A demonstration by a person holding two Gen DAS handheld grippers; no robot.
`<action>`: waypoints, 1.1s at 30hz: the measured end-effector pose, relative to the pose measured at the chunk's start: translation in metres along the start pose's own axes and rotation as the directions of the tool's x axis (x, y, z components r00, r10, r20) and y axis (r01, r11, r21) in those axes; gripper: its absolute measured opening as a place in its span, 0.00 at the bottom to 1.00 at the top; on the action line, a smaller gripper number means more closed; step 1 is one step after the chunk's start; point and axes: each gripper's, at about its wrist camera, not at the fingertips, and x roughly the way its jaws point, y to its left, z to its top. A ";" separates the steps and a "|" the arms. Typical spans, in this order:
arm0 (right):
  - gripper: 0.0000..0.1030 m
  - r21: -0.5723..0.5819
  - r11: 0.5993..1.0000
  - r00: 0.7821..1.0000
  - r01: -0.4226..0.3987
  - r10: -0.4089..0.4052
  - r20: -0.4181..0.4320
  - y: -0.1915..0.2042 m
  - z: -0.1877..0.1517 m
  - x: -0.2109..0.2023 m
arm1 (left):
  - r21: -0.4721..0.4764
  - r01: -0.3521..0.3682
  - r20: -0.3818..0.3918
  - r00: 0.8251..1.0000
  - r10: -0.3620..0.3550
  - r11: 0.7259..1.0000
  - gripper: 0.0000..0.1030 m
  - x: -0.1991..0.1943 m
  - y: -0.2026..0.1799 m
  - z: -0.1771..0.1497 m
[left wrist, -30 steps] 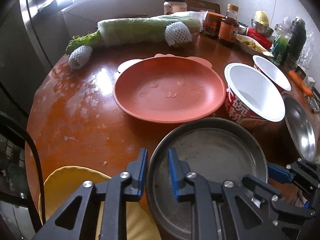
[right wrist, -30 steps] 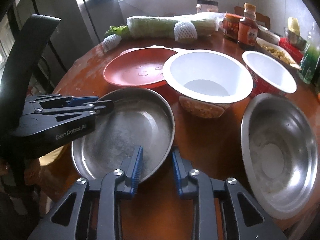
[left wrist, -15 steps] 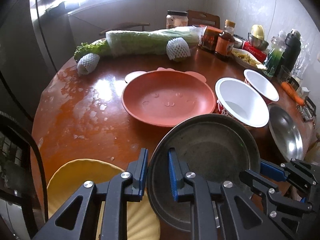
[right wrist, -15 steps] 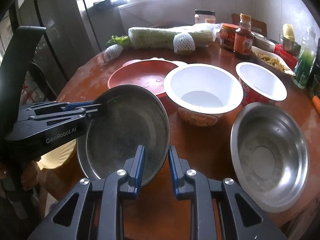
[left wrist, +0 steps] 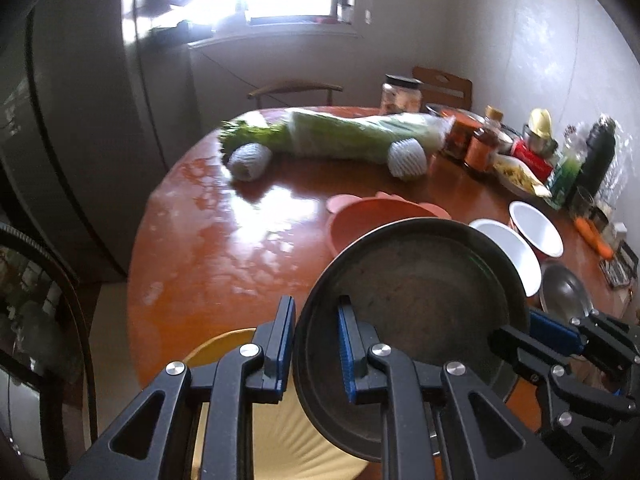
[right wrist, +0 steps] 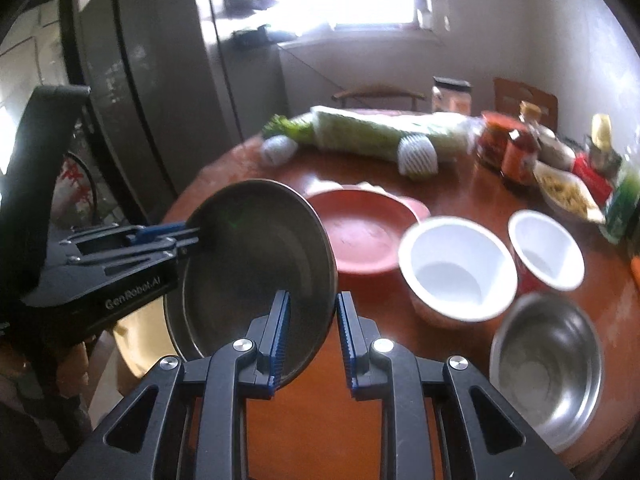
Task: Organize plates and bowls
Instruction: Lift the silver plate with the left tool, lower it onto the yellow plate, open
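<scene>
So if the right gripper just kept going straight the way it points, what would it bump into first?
Probably the red plate on the table. The right gripper is clamped on the steel plate it carries, so that moves along with it. Depth is hard to judge here.

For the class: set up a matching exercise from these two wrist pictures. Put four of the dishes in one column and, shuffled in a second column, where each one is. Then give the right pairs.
Things
1. steel plate
2. red plate
3. steel bowl
4. yellow plate

Places
A. flat on the table behind the lifted plate
B. near table edge, below the left gripper
C. clamped at its rim by both grippers, tilted above the table
D. on the table, right of the right gripper

Pairs: 1-C, 2-A, 3-D, 4-B
</scene>
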 end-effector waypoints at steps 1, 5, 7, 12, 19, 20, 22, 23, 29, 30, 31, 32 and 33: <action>0.24 -0.014 1.000 1.000 -0.010 0.010 0.009 0.006 0.003 -0.001 | -0.008 -0.009 0.003 1.000 0.009 1.000 0.20 -0.003 0.006 -0.001; 0.24 -0.043 0.998 0.999 -0.052 0.052 0.001 0.024 0.009 0.008 | -0.046 -0.051 -0.006 0.999 0.051 0.998 0.20 -0.010 0.028 -0.010; 0.24 -0.060 0.995 0.997 -0.079 0.078 -0.017 0.035 0.008 0.016 | -0.062 -0.069 -0.016 0.998 0.069 0.996 0.20 -0.011 0.038 -0.016; 0.24 -0.079 0.989 0.991 -0.123 0.118 -0.060 0.054 0.003 0.039 | -0.101 -0.101 -0.064 0.993 0.095 0.990 0.20 -0.004 0.060 -0.033; 0.24 -0.089 0.986 0.984 -0.141 0.130 -0.118 0.069 -0.004 0.061 | -0.126 -0.107 -0.095 0.991 0.095 0.986 0.20 0.005 0.075 -0.044; 0.24 -0.089 0.986 0.984 -0.143 0.131 -0.123 0.069 -0.004 0.063 | -0.129 -0.107 -0.096 0.991 0.095 0.986 0.20 0.006 0.076 -0.044; 0.24 -0.095 0.985 0.983 -0.141 0.129 -0.130 0.070 -0.003 0.069 | -0.132 -0.106 -0.099 0.991 0.093 0.986 0.20 0.008 0.079 -0.046; 0.24 -0.097 0.985 0.983 -0.142 0.128 -0.134 0.071 -0.004 0.071 | -0.135 -0.109 -0.102 0.990 0.095 0.985 0.20 0.009 0.081 -0.046; 0.24 -0.103 0.983 0.977 -0.152 0.134 -0.165 0.076 -0.008 0.080 | -0.145 -0.111 -0.120 0.988 0.094 0.983 0.20 0.015 0.087 -0.048; 0.24 -0.105 0.982 0.976 -0.154 0.135 -0.168 0.077 -0.009 0.081 | -0.146 -0.113 -0.128 0.987 0.095 0.983 0.20 0.017 0.089 -0.050; 0.24 -0.109 0.982 0.976 -0.154 0.134 -0.173 0.078 -0.010 0.083 | -0.144 -0.120 -0.132 0.986 0.101 0.982 0.20 0.018 0.089 -0.050; 0.24 -0.110 0.981 0.975 -0.157 0.136 -0.176 0.079 -0.010 0.083 | -0.139 -0.130 -0.137 0.984 0.111 0.982 0.20 0.019 0.089 -0.051; 0.24 -0.112 0.981 0.974 -0.160 0.139 -0.178 0.080 -0.011 0.084 | -0.137 -0.135 -0.140 0.983 0.116 0.981 0.20 0.020 0.090 -0.052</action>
